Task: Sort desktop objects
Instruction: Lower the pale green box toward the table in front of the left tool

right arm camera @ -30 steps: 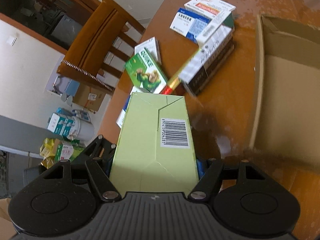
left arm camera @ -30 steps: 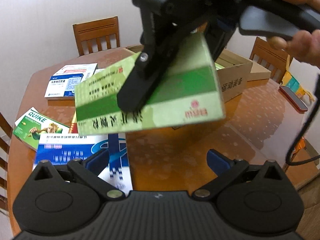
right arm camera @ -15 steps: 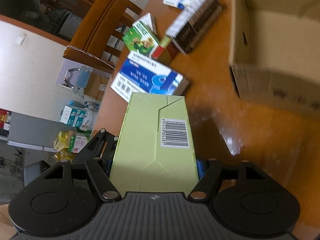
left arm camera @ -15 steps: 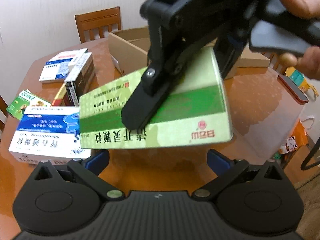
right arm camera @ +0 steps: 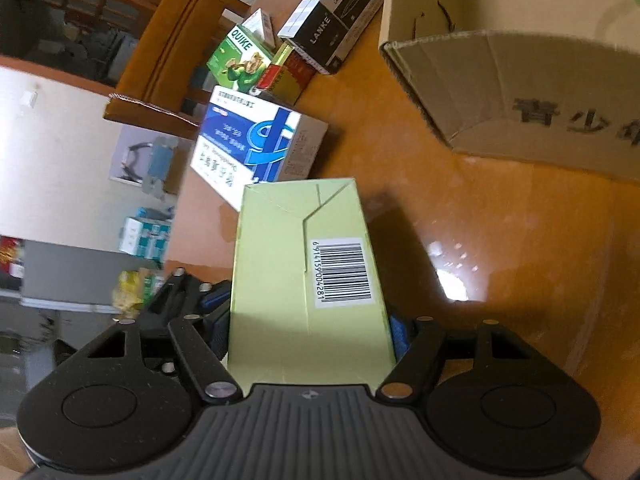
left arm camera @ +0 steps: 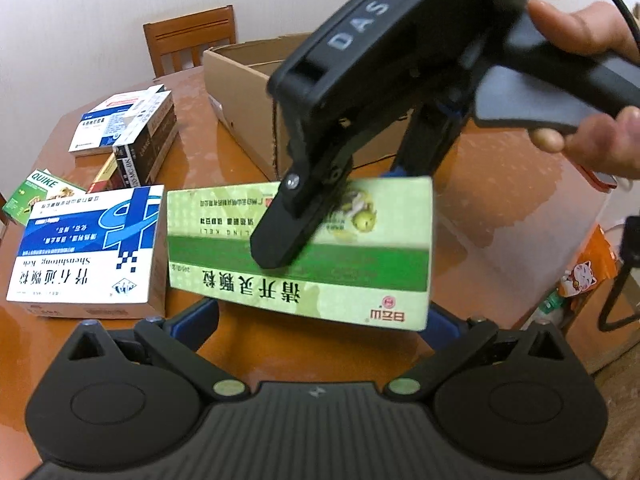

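Through my left wrist camera, my left tongs point(left arm camera: 316, 320) stand wide apart with nothing pressed between the blue pads; the green box point(left arm camera: 340, 272) hangs just in front of them, over the bare middle of the surface point(left arm camera: 500, 216). My right tongs point(left arm camera: 304, 216) come in from the upper right, gripped by my right hand point(left arm camera: 592, 120), and clamp that green box across its broad faces; one black finger lies over the printed top. The box looks level, and I cannot tell whether its underside touches the wood. Just beside it, toward the surface's left edge, lies the blue-and-white box point(left arm camera: 88, 252). Behind that are the small green QUIKE box point(left arm camera: 36, 192), a black carton point(left arm camera: 148, 144) and another blue-and-white pack point(left arm camera: 116, 120) near the far left edge. The open cardboard box point(left arm camera: 248, 104) stands toward the far edge, with a wooden chair point(left arm camera: 188, 40) beyond it.

Through my right wrist camera, the green box point(right arm camera: 308, 280) fills the gap of my right tongs point(right arm camera: 308, 328), barcode end up. The pads sit against both its sides, though the jaws are easing open. The blue-and-white box point(right arm camera: 256, 144) sits just beyond the green box's far end, near the surface's left edge, with the QUIKE box point(right arm camera: 240, 60) and the black LANKE carton point(right arm camera: 340, 20) farther along it. The cardboard box point(right arm camera: 520, 112) stands to the right, well apart from the green one.
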`<action>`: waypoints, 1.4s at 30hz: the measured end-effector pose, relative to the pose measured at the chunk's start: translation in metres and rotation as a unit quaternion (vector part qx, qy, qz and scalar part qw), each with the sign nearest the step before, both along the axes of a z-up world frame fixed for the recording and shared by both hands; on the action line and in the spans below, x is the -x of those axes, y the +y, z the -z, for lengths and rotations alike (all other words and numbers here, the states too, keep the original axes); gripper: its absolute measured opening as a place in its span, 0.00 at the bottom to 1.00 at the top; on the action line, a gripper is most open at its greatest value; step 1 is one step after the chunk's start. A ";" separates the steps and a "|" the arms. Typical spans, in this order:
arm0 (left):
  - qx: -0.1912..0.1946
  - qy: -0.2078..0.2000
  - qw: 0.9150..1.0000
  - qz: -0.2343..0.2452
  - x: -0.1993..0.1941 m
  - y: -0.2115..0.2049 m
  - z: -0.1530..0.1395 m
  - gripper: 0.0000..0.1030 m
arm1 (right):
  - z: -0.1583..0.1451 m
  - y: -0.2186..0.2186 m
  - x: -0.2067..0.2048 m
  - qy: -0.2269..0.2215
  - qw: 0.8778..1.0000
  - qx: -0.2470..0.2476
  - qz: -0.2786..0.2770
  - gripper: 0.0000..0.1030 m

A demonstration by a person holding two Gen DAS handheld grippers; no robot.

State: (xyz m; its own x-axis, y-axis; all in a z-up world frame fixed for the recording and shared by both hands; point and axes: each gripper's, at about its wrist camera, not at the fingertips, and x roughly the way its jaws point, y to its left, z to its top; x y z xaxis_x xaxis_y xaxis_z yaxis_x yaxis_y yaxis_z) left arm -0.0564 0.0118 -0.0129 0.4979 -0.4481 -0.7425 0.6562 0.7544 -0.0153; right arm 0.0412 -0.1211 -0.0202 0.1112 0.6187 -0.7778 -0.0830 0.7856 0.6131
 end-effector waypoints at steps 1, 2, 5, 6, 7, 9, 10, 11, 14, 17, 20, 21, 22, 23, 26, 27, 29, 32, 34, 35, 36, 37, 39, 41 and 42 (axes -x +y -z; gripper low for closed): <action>0.002 0.000 1.000 0.003 0.002 -0.001 0.000 1.00 | -0.001 0.000 0.000 -0.005 1.000 0.011 -0.002 0.75; 0.004 -0.001 1.000 0.005 0.002 -0.002 0.000 1.00 | -0.003 0.000 0.000 -0.009 1.000 0.021 -0.004 0.76; 0.010 -0.005 1.000 0.013 0.000 -0.005 -0.002 1.00 | -0.004 -0.001 -0.002 -0.013 0.999 0.042 -0.012 0.78; 0.010 -0.007 1.000 0.013 -0.001 -0.006 -0.002 1.00 | -0.004 -0.001 -0.002 -0.014 0.999 0.044 -0.014 0.78; 0.011 -0.008 1.000 0.012 -0.003 -0.007 -0.002 1.00 | -0.004 -0.002 -0.002 -0.013 0.999 0.043 -0.015 0.78; 0.011 -0.007 1.000 0.012 -0.005 -0.007 -0.002 1.00 | -0.005 -0.003 -0.003 -0.014 0.999 0.042 -0.014 0.78; 0.011 -0.008 1.000 0.012 -0.005 -0.007 -0.002 1.00 | -0.006 -0.004 -0.003 -0.016 0.999 0.044 -0.015 0.78; 0.010 -0.010 1.000 0.012 -0.005 -0.007 -0.003 1.00 | -0.008 -0.004 -0.003 -0.019 0.999 0.048 -0.015 0.78; 0.005 -0.008 1.000 0.013 -0.004 -0.005 -0.003 1.00 | -0.014 0.001 -0.001 -0.039 0.996 0.082 -0.023 0.78; 0.000 -0.003 1.000 0.016 0.002 0.002 -0.003 1.00 | -0.023 0.018 0.008 -0.074 0.988 0.130 -0.047 0.80; -0.004 0.001 1.000 0.018 0.007 0.011 -0.002 1.00 | -0.032 0.041 0.019 -0.115 0.974 0.179 -0.079 0.82; -0.007 0.003 1.000 0.016 0.008 0.013 -0.001 1.00 | -0.033 0.049 0.022 -0.124 0.969 0.193 -0.088 0.82; -0.011 0.005 1.000 0.014 0.009 0.015 0.000 1.00 | -0.032 0.056 0.025 -0.133 0.965 0.205 -0.096 0.82; -0.015 0.007 1.000 0.011 0.010 0.016 0.001 1.00 | -0.031 0.063 0.028 -0.142 0.960 0.216 -0.105 0.82; -0.027 0.008 1.000 0.002 0.014 0.018 0.003 1.00 | -0.025 0.080 0.037 -0.167 0.943 0.255 -0.132 0.81; -0.029 0.008 1.000 0.000 0.015 0.018 0.003 1.00 | -0.022 0.083 0.039 -0.175 0.938 0.267 -0.136 0.74; -0.030 0.005 1.000 -0.003 0.018 0.017 0.001 1.00 | -0.018 0.078 0.038 -0.173 0.940 0.265 -0.127 0.74; -0.030 0.002 1.000 -0.001 0.020 0.014 -0.001 1.00 | -0.016 0.054 0.024 -0.129 0.967 0.202 -0.090 0.73; -0.030 -0.001 1.000 0.003 0.020 0.011 -0.001 1.00 | -0.011 0.027 0.009 -0.081 0.988 0.124 -0.046 0.73; -0.030 -0.001 1.000 0.005 0.020 0.010 -0.002 1.00 | -0.006 0.011 0.002 -0.054 0.995 0.079 -0.020 0.73; -0.029 -0.001 1.000 0.008 0.019 0.008 -0.002 1.00 | 0.001 -0.003 -0.002 -0.027 0.999 0.036 0.004 0.73; -0.029 0.000 1.000 0.012 0.018 0.006 -0.001 1.00 | 0.010 -0.018 -0.005 0.000 1.000 -0.010 0.030 0.73; -0.028 0.002 0.999 0.020 0.015 0.003 -0.001 1.00 | 0.026 -0.039 -0.004 0.034 0.994 -0.076 0.066 0.73; -0.026 0.001 0.999 0.026 0.014 -0.001 -0.001 1.00 | 0.042 -0.054 0.000 0.064 0.985 -0.130 0.096 0.73; -0.024 0.001 0.999 0.030 0.012 -0.003 -0.001 1.00 | 0.049 -0.059 0.003 0.075 0.980 -0.151 0.109 0.72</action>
